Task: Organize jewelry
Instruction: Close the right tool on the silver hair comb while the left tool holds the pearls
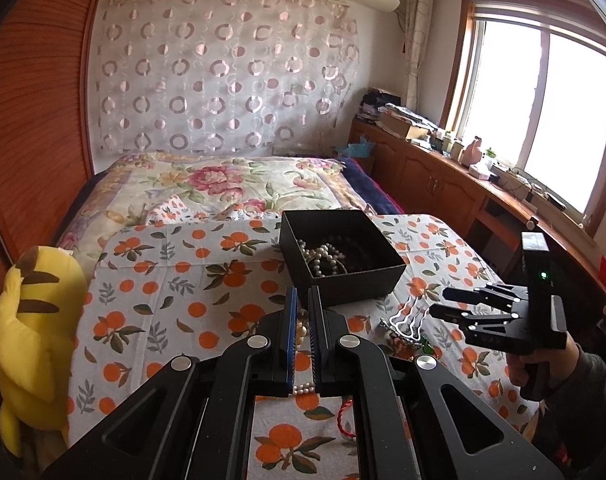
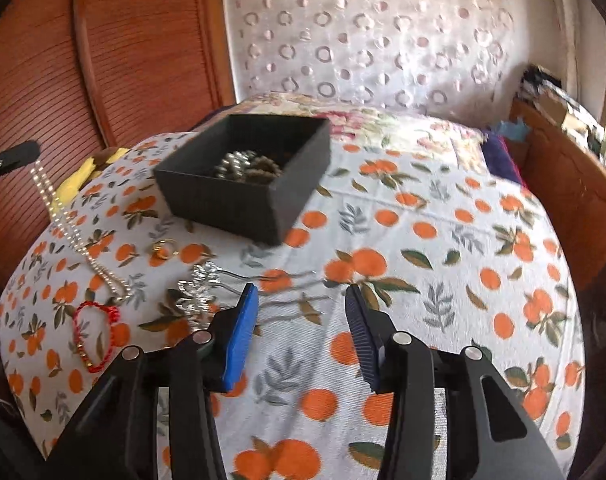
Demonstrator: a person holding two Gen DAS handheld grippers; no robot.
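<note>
My left gripper (image 1: 303, 294) is shut on a pearl necklace (image 1: 301, 332), just in front of the black box (image 1: 359, 280). In the right wrist view the pearl necklace (image 2: 63, 220) hangs from the left gripper (image 2: 11, 158) down onto the cloth. The black box (image 2: 223, 204) holds pearl and dark bead strands. My right gripper (image 2: 301, 290) is open and empty above the orange-print cloth (image 2: 423, 240), right of a silver hair comb (image 2: 199, 292). The left wrist view shows the right gripper (image 1: 441, 301) open beside the silver hair comb (image 1: 403, 320).
A gold ring (image 2: 163, 248) and a red cord bracelet (image 2: 95, 332) lie on the cloth left of the comb. A yellow plush toy (image 1: 35, 320) sits at the bed's left edge. Wooden cabinets (image 1: 443, 176) run under the window at right.
</note>
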